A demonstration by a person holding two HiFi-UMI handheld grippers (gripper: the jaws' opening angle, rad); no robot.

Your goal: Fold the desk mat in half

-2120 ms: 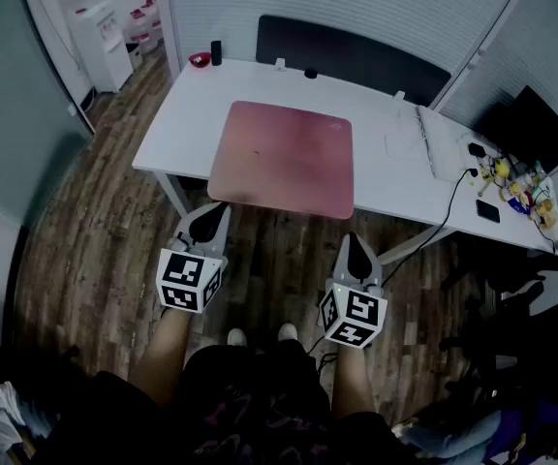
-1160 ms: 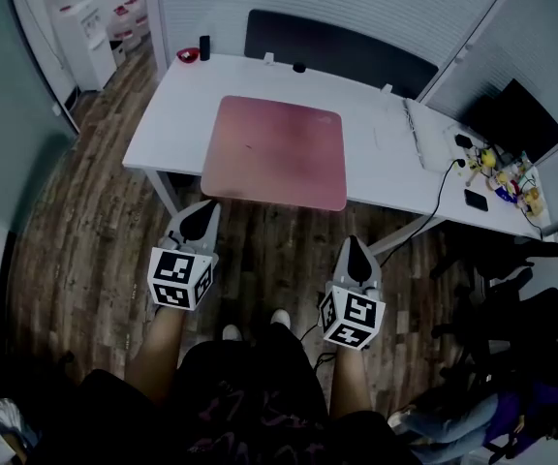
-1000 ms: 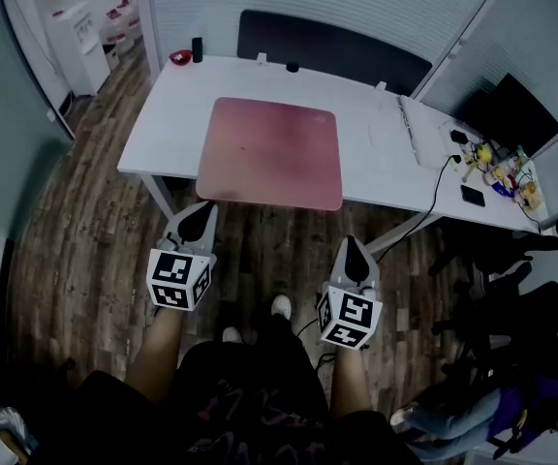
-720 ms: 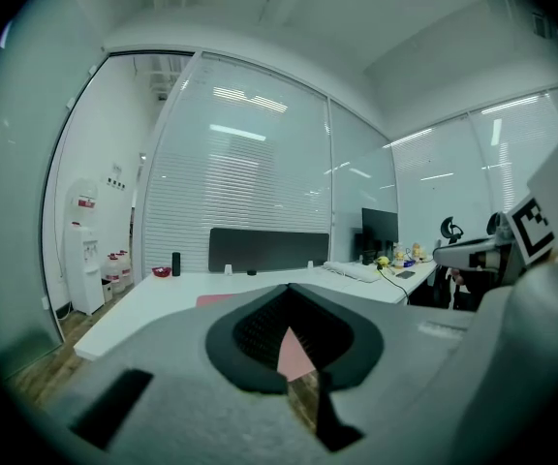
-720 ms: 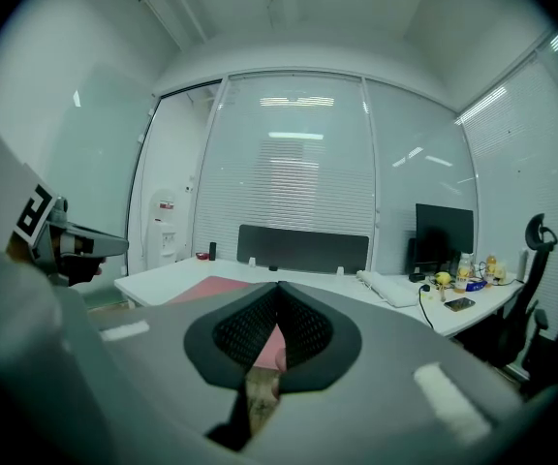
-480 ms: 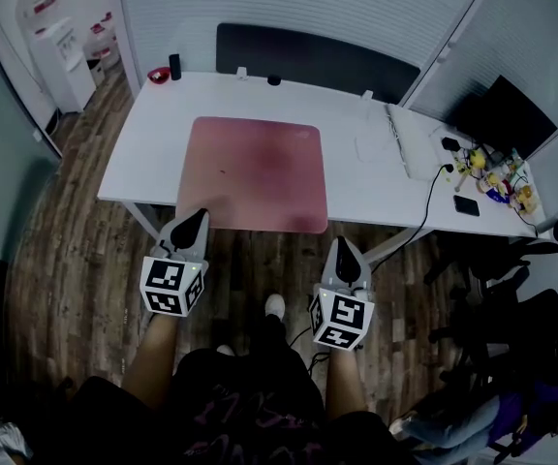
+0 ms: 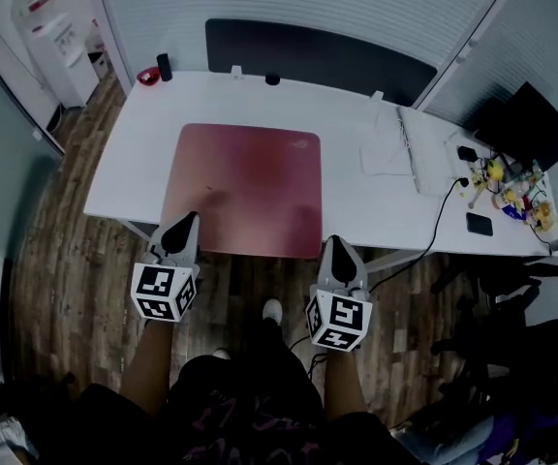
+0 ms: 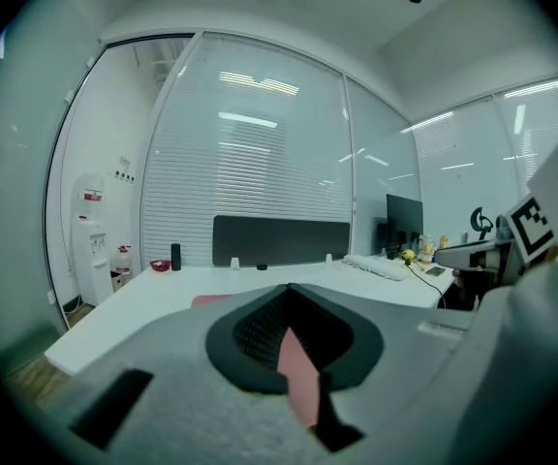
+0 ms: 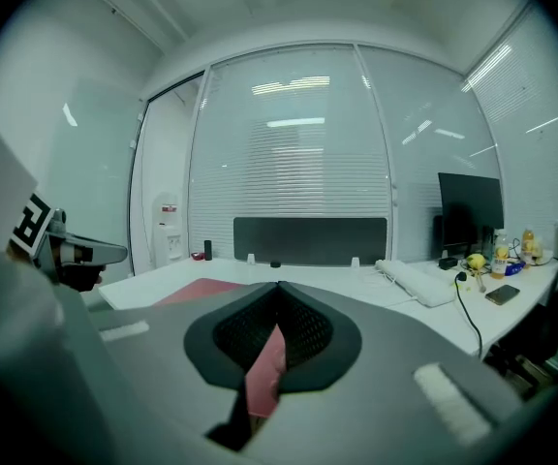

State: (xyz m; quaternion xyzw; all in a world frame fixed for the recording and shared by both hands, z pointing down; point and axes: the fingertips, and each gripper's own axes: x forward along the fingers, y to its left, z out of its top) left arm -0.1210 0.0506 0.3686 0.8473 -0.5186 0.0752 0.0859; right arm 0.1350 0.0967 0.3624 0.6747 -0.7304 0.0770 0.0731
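While each pair of jaws was closed tip to tip, a narrow slit lower down between them showed a strip of pink. The left gripper [image 7: 186,221] pointed at the near left part of the mat [image 7: 245,187], its tip over the near edge. The right gripper [image 7: 337,244] pointed at the near right corner, just beside it. Contact with the mat could not be told. The mat lay flat and unfolded on the desk [image 7: 356,201], its near edge at the desk's near edge. A keyboard [image 7: 424,153] lay to its right, well apart. A red bowl [image 7: 146,76] stood at the far left corner, and a dark panel [image 7: 318,54] ran along the far edge.
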